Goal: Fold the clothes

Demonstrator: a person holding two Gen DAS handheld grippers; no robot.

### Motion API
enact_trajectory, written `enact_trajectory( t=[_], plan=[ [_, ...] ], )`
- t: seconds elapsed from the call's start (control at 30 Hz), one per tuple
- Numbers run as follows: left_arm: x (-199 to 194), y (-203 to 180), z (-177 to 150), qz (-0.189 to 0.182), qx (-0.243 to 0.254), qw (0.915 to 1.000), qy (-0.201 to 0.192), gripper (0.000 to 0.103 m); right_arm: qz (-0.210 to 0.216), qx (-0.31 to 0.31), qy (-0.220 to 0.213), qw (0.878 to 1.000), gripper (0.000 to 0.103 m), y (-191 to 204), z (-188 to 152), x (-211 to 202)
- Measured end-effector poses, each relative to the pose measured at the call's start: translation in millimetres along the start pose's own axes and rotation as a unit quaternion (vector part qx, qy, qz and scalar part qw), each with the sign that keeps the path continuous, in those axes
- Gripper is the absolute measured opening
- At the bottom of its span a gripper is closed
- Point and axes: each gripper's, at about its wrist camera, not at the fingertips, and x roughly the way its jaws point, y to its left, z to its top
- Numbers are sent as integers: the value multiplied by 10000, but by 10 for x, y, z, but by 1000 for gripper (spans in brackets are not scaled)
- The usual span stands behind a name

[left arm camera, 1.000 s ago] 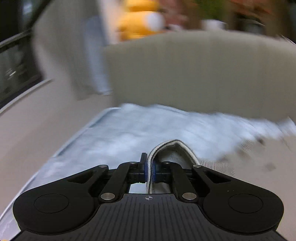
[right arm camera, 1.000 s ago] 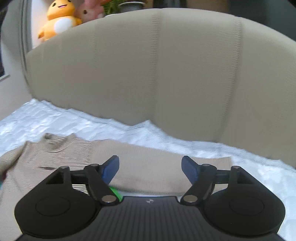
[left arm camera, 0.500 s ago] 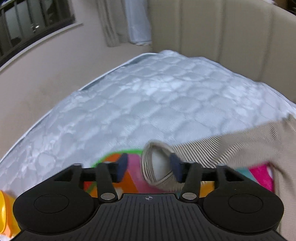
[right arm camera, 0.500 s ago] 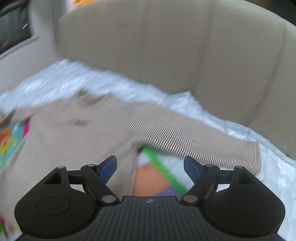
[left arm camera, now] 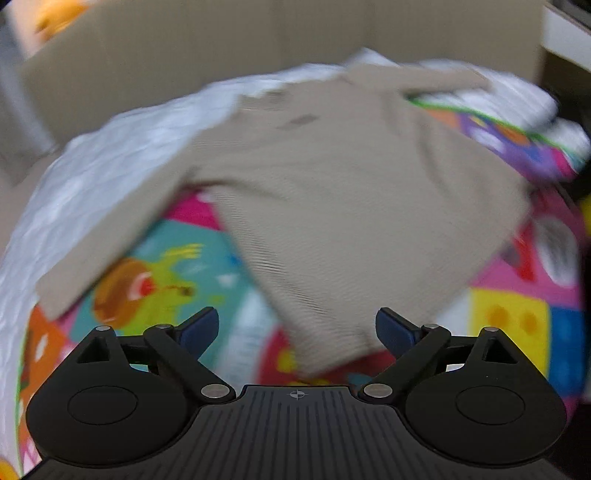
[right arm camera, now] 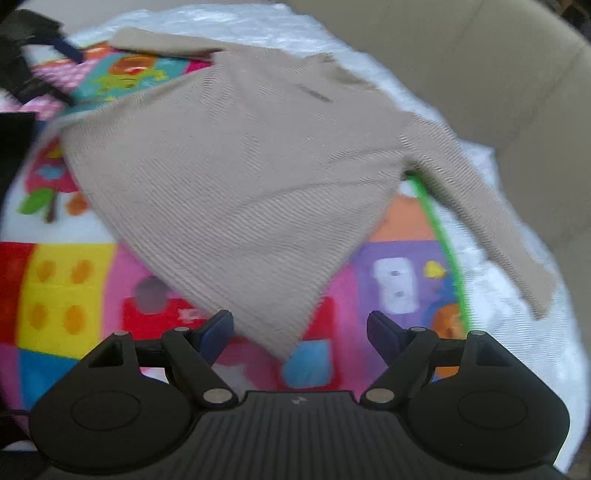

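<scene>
A beige fine-striped sweater (left arm camera: 343, 192) (right arm camera: 236, 158) lies spread flat with both sleeves out on a colourful cartoon play mat (left arm camera: 173, 273) (right arm camera: 62, 288) over a white quilted mattress (left arm camera: 92, 166). My left gripper (left arm camera: 297, 330) hovers over a hem corner of the sweater; its jaws are opening wide and the pads press on nothing. My right gripper (right arm camera: 300, 330) is open above the other hem corner, which points down between its blue fingers (right arm camera: 218, 330) without touching them. Both views are blurred by motion.
A beige padded headboard (right arm camera: 480, 74) (left arm camera: 184, 48) rises behind the mattress. The other gripper's dark body (right arm camera: 26, 70) shows at the top left of the right wrist view. A yellow plush toy (left arm camera: 55, 18) sits blurred at the far left.
My left gripper let go of the sleeve cuff it was shut on and opened wide. Both grippers swung down from the sleeves and headboard towards the sweater's hem corners.
</scene>
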Motion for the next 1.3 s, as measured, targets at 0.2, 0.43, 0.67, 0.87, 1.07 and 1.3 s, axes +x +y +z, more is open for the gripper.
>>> enact_trajectory(
  t=[0.2,0.43,0.67,0.87,1.07,1.3],
  plan=[
    [170,-230,-115,-12,615,9975,360,98,276,274,-104,9992,80,-153,-73,-178],
    [271,191,-104,774,-102,9961,421,99,-77,669,-242,9974,80,-178,-169,-131],
    [184,498,-114,703,-768,9942,280,99,-207,409,-46,9989,80,-98,-82,81],
    [290,355,-121,778,-628,9945,314,99,-300,131,-179,9993,80,71,15,165],
    [385,403,-127,1171,-603,9894,617,100,-618,-490,-66,9969,51,241,103,199],
    [272,480,-169,1149,-829,9864,835,99,-413,-305,150,9986,23,110,5,100]
  ],
)
